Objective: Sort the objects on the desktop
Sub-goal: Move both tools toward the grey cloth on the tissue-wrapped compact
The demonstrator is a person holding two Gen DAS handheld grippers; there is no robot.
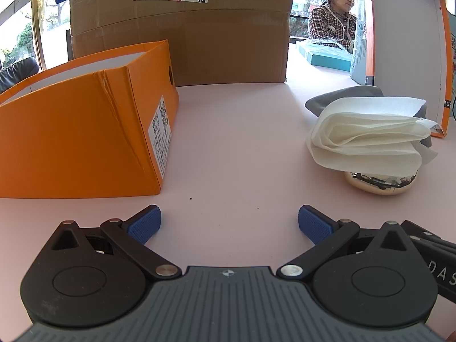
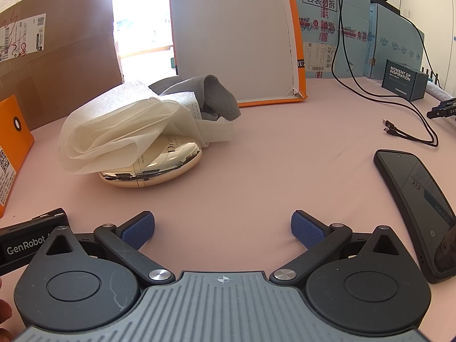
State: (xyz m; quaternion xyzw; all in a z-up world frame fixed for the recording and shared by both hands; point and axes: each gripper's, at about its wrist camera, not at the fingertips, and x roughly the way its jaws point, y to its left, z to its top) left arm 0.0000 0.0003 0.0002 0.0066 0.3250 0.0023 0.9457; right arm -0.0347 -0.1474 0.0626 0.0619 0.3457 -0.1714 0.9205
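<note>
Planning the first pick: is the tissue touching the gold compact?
Touching: the right wrist view shows the tissue draped directly on the gold compact's lid.

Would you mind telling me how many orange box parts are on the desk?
2: the open orange box lies at the left beside the cardboard carton; its orange-edged lid stands upright behind the tissue pile. More may be hidden.

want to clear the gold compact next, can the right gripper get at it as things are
Probably only partly. The right gripper is open with bare table ahead, but white tissue paper drapes over the gold compact. Its near rim shows; a clean grasp likely needs the paper off first.
</note>
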